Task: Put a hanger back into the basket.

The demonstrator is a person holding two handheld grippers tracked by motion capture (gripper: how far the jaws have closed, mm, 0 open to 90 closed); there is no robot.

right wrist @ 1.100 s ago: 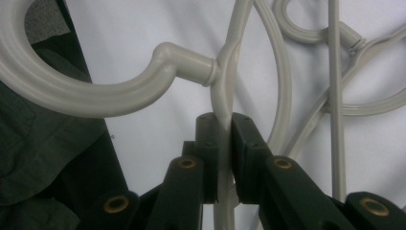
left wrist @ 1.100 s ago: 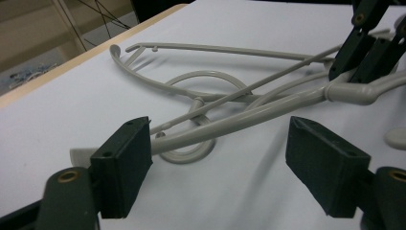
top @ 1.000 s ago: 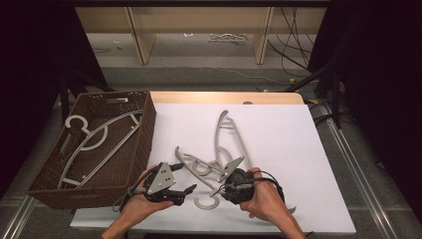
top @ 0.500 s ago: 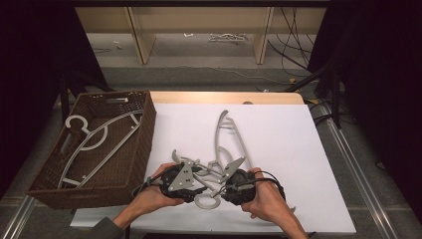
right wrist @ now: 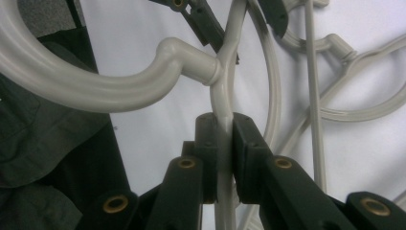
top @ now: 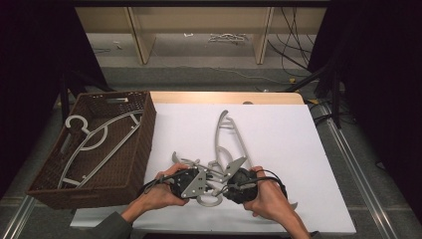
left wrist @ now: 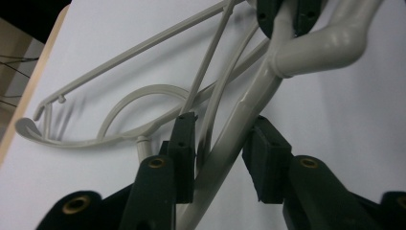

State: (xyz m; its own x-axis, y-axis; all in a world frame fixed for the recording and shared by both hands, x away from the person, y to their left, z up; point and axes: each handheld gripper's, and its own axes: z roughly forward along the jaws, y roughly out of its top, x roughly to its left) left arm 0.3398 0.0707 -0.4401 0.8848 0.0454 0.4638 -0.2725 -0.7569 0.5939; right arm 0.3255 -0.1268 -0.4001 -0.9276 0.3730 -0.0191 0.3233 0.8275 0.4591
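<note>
Right gripper clamped on grey hanger near its hook, at table's front edge. Left gripper closing around same hanger, one pad apart. Risk: snagging second hanger lying tangled underneath.

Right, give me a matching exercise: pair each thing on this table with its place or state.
Things:
1. brown wicker basket
2. grey plastic hanger in the basket
3. right gripper
4. left gripper

States:
a. shut on the arm of a grey plastic hanger near its hook
b. at the table's left edge
c. jaws astride a hanger arm, just been closing
d. lying inside the basket

Pairs: 1-b, 2-d, 3-a, 4-c
</note>
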